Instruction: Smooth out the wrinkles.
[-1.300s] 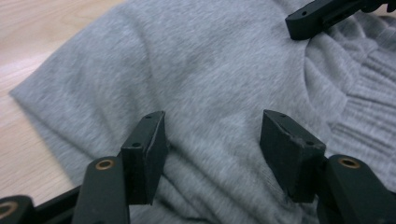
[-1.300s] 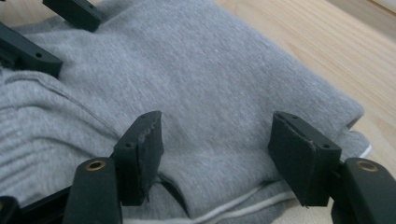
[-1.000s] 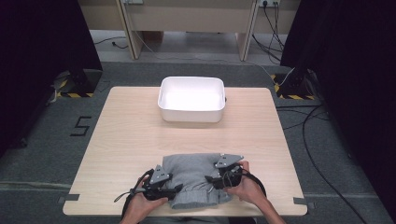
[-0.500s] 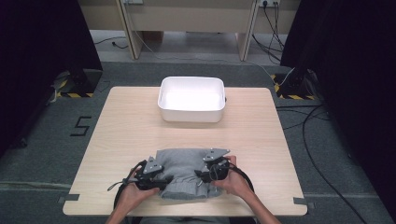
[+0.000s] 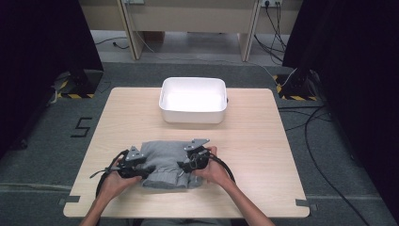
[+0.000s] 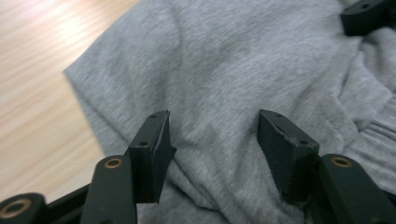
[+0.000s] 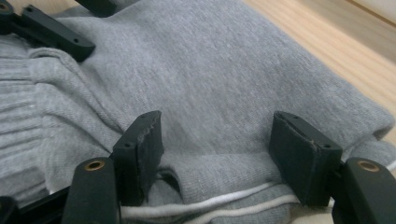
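A folded grey garment (image 5: pixel 164 160) with a white drawstring (image 7: pixel 205 205) lies on the wooden table (image 5: pixel 263 155), near its front edge. My left gripper (image 5: pixel 141 170) grips the bundle's left side, its jaws set wide with a thick fold of grey cloth (image 6: pixel 219 93) pressed between them. From the right, my right gripper (image 5: pixel 186 167) holds the other side, with its pads against a fold (image 7: pixel 219 84) above the drawstring. Each gripper view also shows a black jaw of the other gripper across the cloth, the right gripper (image 6: pixel 369 14) and the left gripper (image 7: pixel 46 32).
A white rectangular bin (image 5: pixel 193 113) stands at the middle of the table's far half, straight beyond the garment. Bare tabletop lies on both sides of the garment and between it and the bin. Cables trail from both grippers toward the front edge.
Both hands and the garment between them have slid away from the table's front edge toward the white bin. The bundle has kept its folded shape.
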Demonstrator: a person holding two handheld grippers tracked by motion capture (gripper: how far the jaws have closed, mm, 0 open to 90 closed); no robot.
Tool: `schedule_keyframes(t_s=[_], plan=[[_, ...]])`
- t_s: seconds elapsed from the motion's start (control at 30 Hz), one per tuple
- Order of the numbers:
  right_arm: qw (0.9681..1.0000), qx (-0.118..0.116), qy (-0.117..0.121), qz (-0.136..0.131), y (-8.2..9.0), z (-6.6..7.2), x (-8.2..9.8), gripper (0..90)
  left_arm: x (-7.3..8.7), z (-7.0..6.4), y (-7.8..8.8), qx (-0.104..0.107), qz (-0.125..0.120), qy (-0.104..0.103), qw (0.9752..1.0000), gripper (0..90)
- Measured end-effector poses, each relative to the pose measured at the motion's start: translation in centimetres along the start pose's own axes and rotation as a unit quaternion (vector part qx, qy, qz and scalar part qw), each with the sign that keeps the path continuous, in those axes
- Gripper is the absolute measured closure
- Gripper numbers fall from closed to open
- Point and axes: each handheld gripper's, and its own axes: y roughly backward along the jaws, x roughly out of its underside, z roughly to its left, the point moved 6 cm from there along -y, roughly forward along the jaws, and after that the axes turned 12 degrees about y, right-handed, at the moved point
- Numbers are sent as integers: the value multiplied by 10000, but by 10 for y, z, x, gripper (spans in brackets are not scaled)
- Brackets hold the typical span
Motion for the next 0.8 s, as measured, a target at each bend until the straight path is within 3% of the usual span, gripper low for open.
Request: schedule_keyframes(t_s=[0.17,0.27,0.37,0.43,0.5,0.63,0.8], plan=[[10000,-10,20,-2,-18,-3,-16,352,0,20,4,-124,-59,187,9997,440],[10000,-41,64,11,-29,-4,-27,352,0,32,8,-331,-96,283,9990,439],[9999,-6,106,123,-35,-2,-35,349,-2,33,15,-588,-70,282,9978,424],[9997,21,123,205,-35,-1,-39,336,-5,26,21,-594,-192,395,9973,418],[9998,19,138,155,-30,0,-42,325,-7,17,28,-639,-325,342,9968,399],[9999,60,128,-54,-6,3,-43,325,-12,-14,39,-345,-755,466,9955,365],[9998,83,166,19,7,10,-24,324,-3,-51,28,-221,-706,246,9970,350]])
